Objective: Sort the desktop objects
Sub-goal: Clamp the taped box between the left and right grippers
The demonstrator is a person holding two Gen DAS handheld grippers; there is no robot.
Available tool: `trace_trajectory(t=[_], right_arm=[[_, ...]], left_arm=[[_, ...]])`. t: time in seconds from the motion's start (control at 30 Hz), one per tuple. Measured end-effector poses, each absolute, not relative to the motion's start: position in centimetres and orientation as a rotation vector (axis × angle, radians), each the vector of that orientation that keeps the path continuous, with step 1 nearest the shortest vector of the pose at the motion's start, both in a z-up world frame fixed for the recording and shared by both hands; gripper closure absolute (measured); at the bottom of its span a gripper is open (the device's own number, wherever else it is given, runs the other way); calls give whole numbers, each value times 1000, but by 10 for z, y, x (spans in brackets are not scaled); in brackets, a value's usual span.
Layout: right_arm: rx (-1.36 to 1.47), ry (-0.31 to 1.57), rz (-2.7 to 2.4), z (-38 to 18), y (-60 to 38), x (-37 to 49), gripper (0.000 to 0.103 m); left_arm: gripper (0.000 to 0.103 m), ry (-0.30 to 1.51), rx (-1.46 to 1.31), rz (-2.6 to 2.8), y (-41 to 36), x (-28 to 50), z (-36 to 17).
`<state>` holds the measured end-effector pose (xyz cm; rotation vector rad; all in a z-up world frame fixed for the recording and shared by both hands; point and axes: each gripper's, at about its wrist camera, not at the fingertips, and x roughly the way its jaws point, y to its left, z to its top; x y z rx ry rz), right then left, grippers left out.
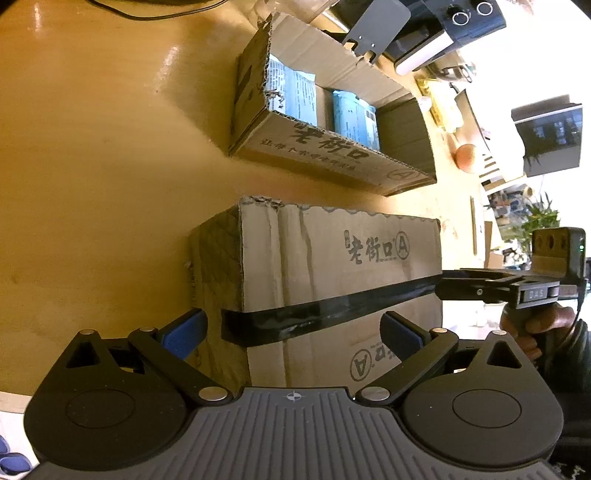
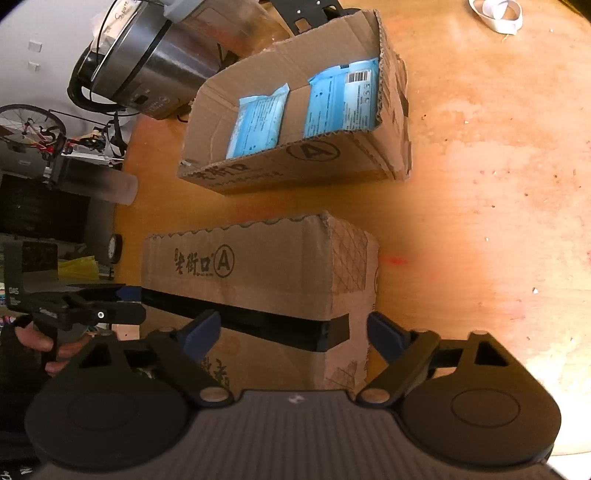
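Glossy orange-brown wooden table (image 2: 480,166) under warm light, red bicycle (image 2: 33,129) by a white wall (image 2: 44,22), potted plant (image 1: 543,218) in bright daylight

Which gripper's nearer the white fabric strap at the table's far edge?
Right. The right gripper is at the end of the closed taped cardboard box nearest the white fabric strap; the left gripper is at its opposite end, farther off.

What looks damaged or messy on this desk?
The open cardboard box has ragged, torn rims, and the two blue packets inside lie tilted. The closed box has a chewed top edge and black tape.
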<state>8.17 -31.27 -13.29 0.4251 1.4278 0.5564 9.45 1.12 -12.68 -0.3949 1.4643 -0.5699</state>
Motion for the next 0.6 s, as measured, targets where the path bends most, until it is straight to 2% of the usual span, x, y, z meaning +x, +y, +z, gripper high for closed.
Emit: trace_trajectory(t=[0.07, 0.1, 0.13, 0.17, 0.23, 0.3, 0.6], right_arm=[[430, 1426, 565, -134, -313, 82, 25], [433, 1426, 570, -134, -313, 82, 27], [433, 1423, 571, -134, -314, 82, 34], [432, 1421, 571, -134, -314, 82, 42], [437, 1416, 563, -135, -317, 82, 49], [454, 1421, 559, -137, -321, 82, 52], [459, 1421, 553, -138, -321, 81, 55]], left_arm=[[2, 1458, -429, -576, 14, 95, -129], [4, 1457, -444, -577, 15, 95, -129], [9, 1457, -449, -573, 16, 96, -129], [15, 1458, -432, -558, 17, 96, -129], [26, 1463, -421, -534, 21, 97, -129], [41, 1471, -420, -510, 26, 98, -130], [43, 1470, -400, -506, 26, 98, -128]])
